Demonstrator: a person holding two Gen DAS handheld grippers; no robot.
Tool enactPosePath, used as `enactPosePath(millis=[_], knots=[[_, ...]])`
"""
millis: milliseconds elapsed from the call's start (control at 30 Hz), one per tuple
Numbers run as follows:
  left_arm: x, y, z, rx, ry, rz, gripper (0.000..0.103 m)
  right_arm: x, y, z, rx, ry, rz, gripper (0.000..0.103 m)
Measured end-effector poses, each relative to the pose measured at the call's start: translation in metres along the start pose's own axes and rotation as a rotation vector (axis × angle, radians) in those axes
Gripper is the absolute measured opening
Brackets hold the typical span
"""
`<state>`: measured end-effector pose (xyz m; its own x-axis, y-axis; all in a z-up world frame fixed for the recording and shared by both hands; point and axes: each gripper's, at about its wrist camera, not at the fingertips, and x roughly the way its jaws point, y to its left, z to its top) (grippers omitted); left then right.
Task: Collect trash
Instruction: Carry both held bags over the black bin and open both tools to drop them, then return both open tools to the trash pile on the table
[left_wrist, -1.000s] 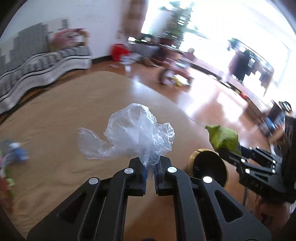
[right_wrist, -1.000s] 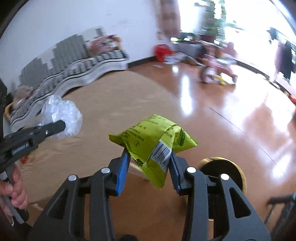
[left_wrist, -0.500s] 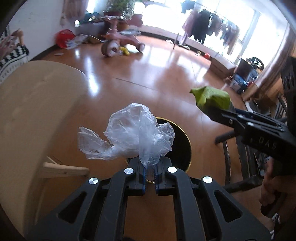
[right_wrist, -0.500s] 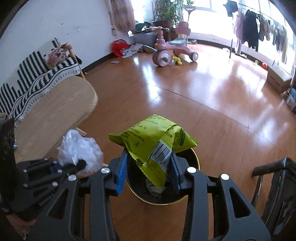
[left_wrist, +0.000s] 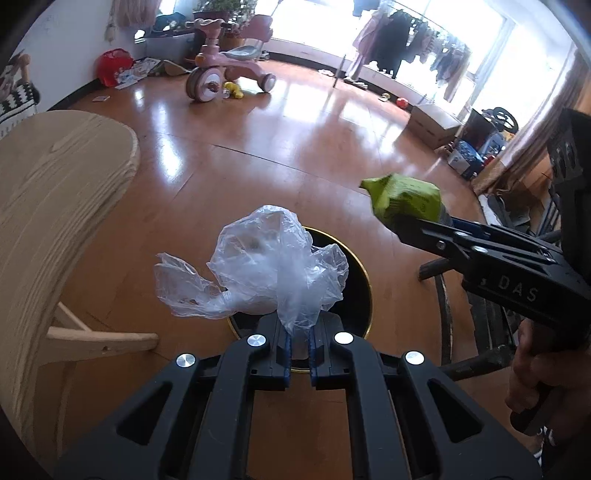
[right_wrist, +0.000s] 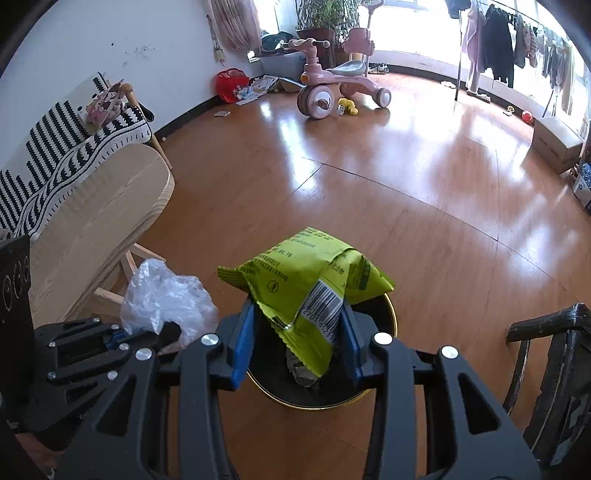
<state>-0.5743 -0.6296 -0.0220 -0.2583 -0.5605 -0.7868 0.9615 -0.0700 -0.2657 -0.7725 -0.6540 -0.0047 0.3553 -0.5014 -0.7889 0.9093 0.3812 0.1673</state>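
**Left wrist view: two pieces of trash held above a black bin**

Left wrist camera looks down on the left gripper (left_wrist: 299, 343), its blue pads pressed nearly together on a twist of the clear plastic bag (left_wrist: 266, 266), which billows up and covers much of the black bin (left_wrist: 354, 280) with a gold rim on the wooden floor (left_wrist: 258, 162). To the right, the right gripper (right_wrist: 299, 332) pinches the green snack wrapper (right_wrist: 310, 280) between its blue pads, held partly apart by the wrapper's bulk; a hand (left_wrist: 535, 373) grips its handle at the frame edge.

Beside the bin on the left stands a pale wooden table (left_wrist: 55, 192), its leg brace near the rim. A dark metal chair frame (right_wrist: 546, 354) stands close on the right, cut off by the picture edge. Well apart, by the far wall, are a pink tricycle (right_wrist: 332, 85), a red bag (right_wrist: 231, 83) and a striped sofa cover (right_wrist: 55, 155).

Something crumpled lies inside the bin under the wrapper, too hidden to identify
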Motion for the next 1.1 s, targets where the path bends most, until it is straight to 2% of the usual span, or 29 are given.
enactPosePath(millis=[33,67,133,167,333,400,467,567,700,867,1100], knots=[[0.002,-0.002,0.0,0.008,0.002,-0.001,0.011,0.0,-0.001,0.001,0.003,-0.001,0.0,0.045],[0.004,-0.003,0.001,0.013,0.009,0.002,0.017,0.0,-0.003,0.003,0.012,-0.002,0.004,0.058],[0.007,-0.004,0.001,0.012,0.005,0.001,0.065,-0.001,-0.004,0.006,0.023,-0.012,0.008,0.065],[0.006,-0.004,0.001,0.009,-0.01,0.005,0.071,-0.002,-0.004,0.007,0.022,-0.016,0.001,0.066],[0.006,-0.003,0.001,0.0,-0.012,0.012,0.072,-0.002,-0.005,0.01,0.023,-0.02,-0.004,0.067],[0.003,-0.002,0.002,-0.004,-0.016,0.015,0.072,-0.002,-0.003,0.01,0.024,-0.021,-0.001,0.07],[-0.007,0.004,0.002,-0.007,-0.03,0.037,0.075,-0.003,0.004,0.01,0.013,-0.024,-0.001,0.075],[-0.029,0.018,0.001,-0.032,-0.064,0.069,0.083,-0.005,0.016,0.013,0.0,-0.03,0.01,0.076],[-0.073,0.047,-0.007,-0.084,-0.113,0.137,0.091,-0.009,0.053,0.02,-0.031,-0.054,0.049,0.082],[-0.154,0.11,-0.029,-0.187,-0.188,0.275,0.094,-0.013,0.13,0.032,-0.102,-0.073,0.134,0.086],[-0.286,0.215,-0.099,-0.357,-0.273,0.5,0.095,-0.02,0.296,0.029,-0.262,-0.074,0.317,0.088]])
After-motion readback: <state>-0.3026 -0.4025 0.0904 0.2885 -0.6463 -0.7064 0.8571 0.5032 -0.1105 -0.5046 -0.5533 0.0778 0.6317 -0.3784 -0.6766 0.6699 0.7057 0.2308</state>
